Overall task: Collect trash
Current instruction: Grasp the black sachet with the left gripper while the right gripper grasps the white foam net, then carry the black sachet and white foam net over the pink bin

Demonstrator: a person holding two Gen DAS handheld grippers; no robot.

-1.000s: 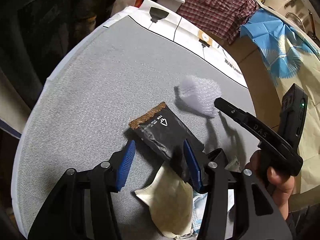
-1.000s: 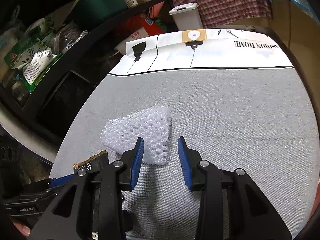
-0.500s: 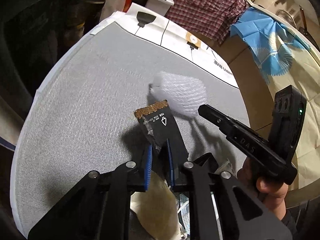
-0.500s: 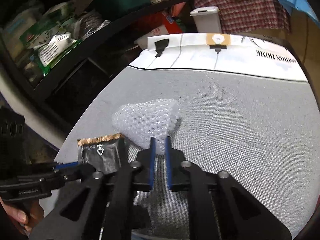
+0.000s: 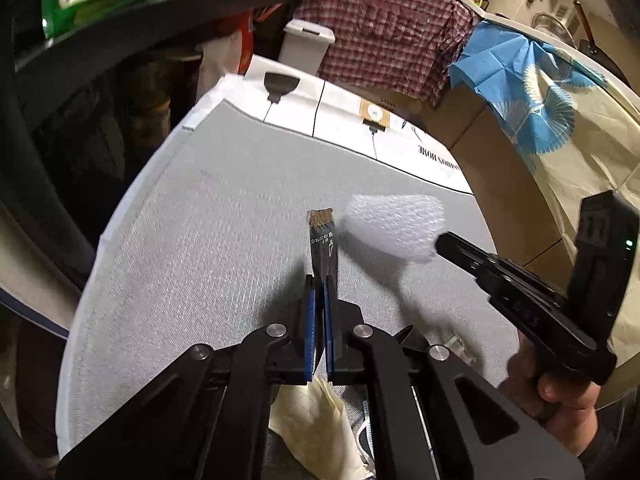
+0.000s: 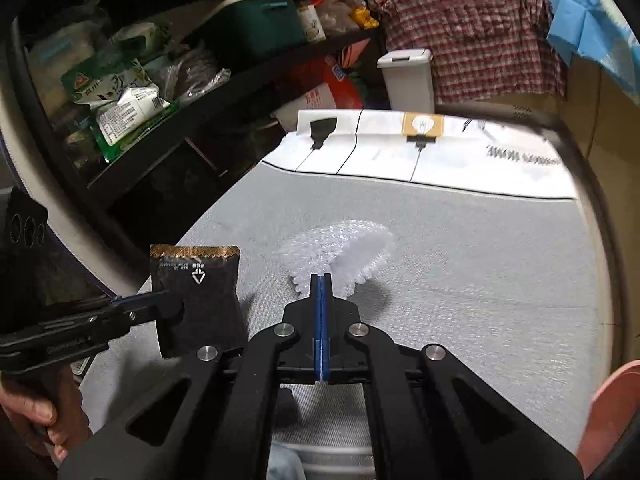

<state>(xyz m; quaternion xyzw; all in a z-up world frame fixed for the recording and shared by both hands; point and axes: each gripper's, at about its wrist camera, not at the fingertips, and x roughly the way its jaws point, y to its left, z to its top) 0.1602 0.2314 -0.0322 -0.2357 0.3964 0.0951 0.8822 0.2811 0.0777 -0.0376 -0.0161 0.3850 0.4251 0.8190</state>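
The left gripper (image 5: 319, 280) is clamped on the near end of a black wrapper (image 5: 323, 246). The wrapper stands edge-on between the blue pads, its long axis running straight out ahead of the fingers toward its gold-trimmed far edge, clear of the grey mat (image 5: 224, 248). From the right wrist camera the same wrapper (image 6: 200, 292) shows its flat face, hanging at the near left with the left gripper (image 6: 158, 306) pinching its left edge.

To the right, the right gripper (image 6: 321, 280) is pressed together on the near edge of a white foam net (image 6: 340, 252). The net fans out ahead and a little to the right of the fingers, and its shadow on the mat suggests it hangs above the surface. In the left wrist view the net (image 5: 394, 226) sits just right of the wrapper's tip, close but seemingly not touching.

Both pieces of trash are in hand, so the coming move is likely a carry to a container. The only one visible is a white lidded bin (image 6: 407, 80) past the far edge of the table (image 6: 420, 152), nearer the left hand. The mat ahead is bare, giving open room to travel. A dark shelf (image 6: 168, 128) crowds the far left, a cream paper scrap (image 5: 320, 420) lies under the left gripper, and the two held pieces could brush if the hands converge.
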